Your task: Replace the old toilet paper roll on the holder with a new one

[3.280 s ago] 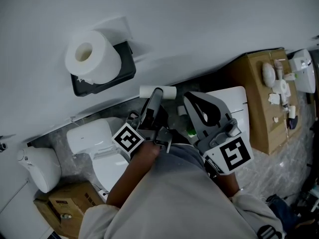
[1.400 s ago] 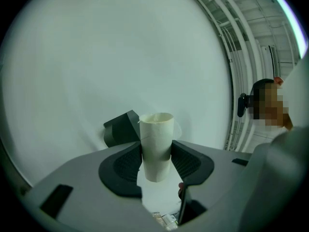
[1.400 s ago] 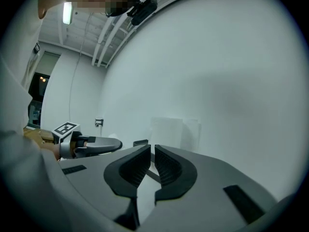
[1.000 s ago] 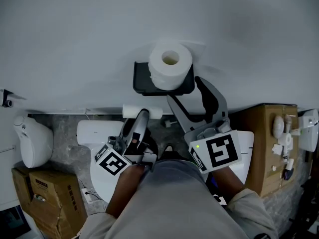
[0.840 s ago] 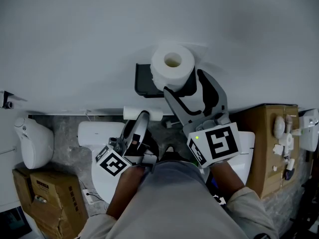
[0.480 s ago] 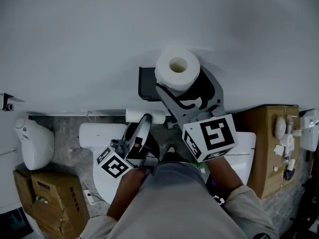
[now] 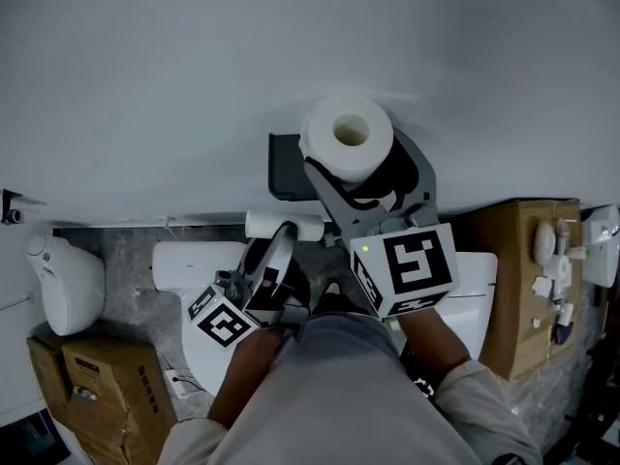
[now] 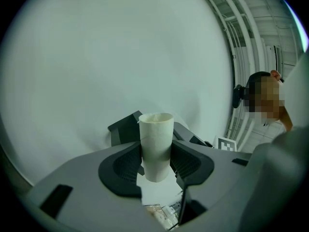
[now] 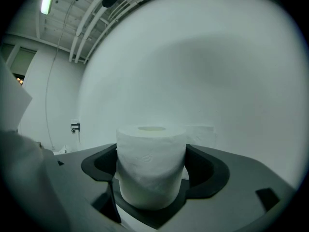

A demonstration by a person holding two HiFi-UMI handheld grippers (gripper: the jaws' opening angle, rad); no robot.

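A full white toilet paper roll (image 7: 349,143) stands on end on the black wall holder (image 7: 283,168). My right gripper (image 7: 363,163) reaches around it, one jaw on each side. In the right gripper view the roll (image 9: 151,163) fills the gap between the dark pads, undented. These jaws have just been opening and stand wide. My left gripper (image 7: 281,232) is lower and to the left, shut on a bare cardboard tube (image 7: 263,225). In the left gripper view the tube (image 8: 156,149) stands upright, pinched between the pads.
A white toilet (image 7: 189,260) sits below the holder against the grey wall. A cardboard box (image 7: 509,279) with small white items on top stands at the right. Another box (image 7: 87,395) and a white container (image 7: 63,284) are at the left. A person (image 8: 268,98) shows at the right edge.
My right gripper moved up toward the wall, widened its jaws and now straddles the roll on the holder. The left gripper with the tube stayed put.
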